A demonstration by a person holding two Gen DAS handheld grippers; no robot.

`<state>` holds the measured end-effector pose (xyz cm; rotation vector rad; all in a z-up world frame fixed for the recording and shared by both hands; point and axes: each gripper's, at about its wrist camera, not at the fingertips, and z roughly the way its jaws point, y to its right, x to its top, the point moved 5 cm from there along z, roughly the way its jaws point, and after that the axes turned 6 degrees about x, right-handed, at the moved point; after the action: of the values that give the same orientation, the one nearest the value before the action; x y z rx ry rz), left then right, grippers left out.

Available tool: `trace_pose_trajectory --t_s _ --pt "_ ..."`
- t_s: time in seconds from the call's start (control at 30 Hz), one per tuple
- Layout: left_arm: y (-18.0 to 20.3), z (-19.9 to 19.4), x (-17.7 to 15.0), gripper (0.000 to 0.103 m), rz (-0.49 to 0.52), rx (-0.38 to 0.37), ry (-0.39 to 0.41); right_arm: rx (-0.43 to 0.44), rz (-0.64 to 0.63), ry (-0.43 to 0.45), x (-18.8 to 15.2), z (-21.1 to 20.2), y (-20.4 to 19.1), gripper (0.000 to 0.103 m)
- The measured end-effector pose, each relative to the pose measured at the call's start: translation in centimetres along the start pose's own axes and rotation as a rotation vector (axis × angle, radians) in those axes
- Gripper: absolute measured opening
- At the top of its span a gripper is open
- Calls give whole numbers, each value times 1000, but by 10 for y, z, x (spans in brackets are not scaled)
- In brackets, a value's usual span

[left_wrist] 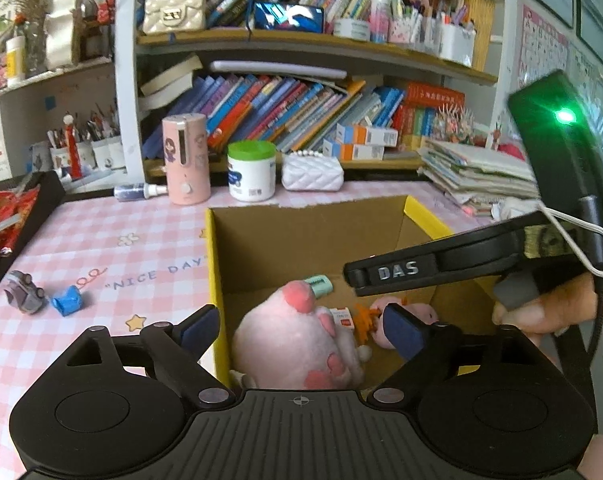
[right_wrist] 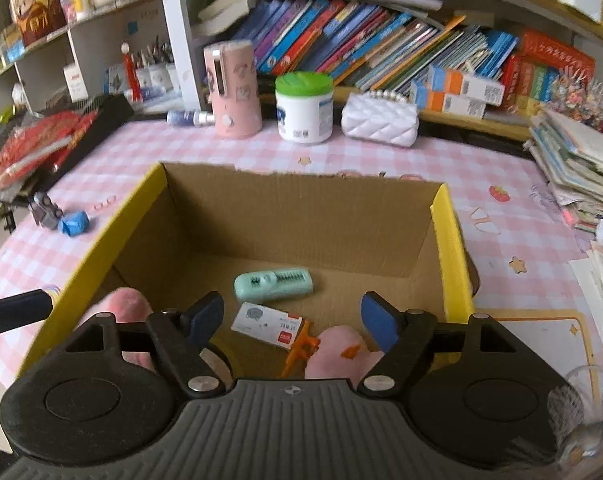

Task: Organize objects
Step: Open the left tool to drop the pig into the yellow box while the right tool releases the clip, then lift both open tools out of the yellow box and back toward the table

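**Q:** Layout, left to right?

**A:** Grey toy [left_wrist: 23, 292] and blue scrap [left_wrist: 68, 300] lie side by side on the checked cloth [left_wrist: 101, 248], well left of the box [left_wrist: 210, 264]; inside the box: plush [left_wrist: 297, 340], green case [right_wrist: 273, 285], white card [right_wrist: 267, 325], orange piece [right_wrist: 299, 350], small pink toy [right_wrist: 341, 350].

**Q:** Fingers?

**A:** Left gripper [left_wrist: 301, 330] spread wide, empty, over the plush at the box's left wall; right gripper [right_wrist: 291, 318] likewise spread, empty, over the box floor above the card.

**Q:** Which relation governs the coming move?

**A:** Judged: the two loose items remain to be boxed; both lie left of and beyond the left fingers, outside the wall; the left hand is nearer; the right would have to cross the box. The grey toy's long axis appears to run obliquely toward the blue scrap; exact orientation uncertain.

**Q:** What does each view add?

**A:** Left view shows the right gripper's body from the side, its green lamp lit, and the plush nearly whole; right view shows the case, the card and the bare box floor plainly, and the plush only in part behind its own fingers.
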<state>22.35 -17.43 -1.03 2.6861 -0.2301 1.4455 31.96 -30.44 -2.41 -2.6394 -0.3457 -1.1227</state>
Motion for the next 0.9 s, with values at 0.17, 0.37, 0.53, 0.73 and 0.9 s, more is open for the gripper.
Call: trace_pose_trajectory --t_s 0.17,0.37,0.53,0.73,0.9 --pt "-7 -18 -1 92 -36 -2 41 -50 17 103 -1 -31 -3 80" --pt "-16 -33 -6 92 -53 -8 61 -120 53 184 -11 -64 -5 81" --pt "-24 -45 -12 92 -68 -21 68 -185 100 229 -27 -90 -4 83" --pt "-35 -60 -23 92 -69 -44 69 -263 172 263 -54 -119 -11 83" --pt "-43 -73 -34 92 -54 -58 55 -300 200 249 -78 -132 -27 84"
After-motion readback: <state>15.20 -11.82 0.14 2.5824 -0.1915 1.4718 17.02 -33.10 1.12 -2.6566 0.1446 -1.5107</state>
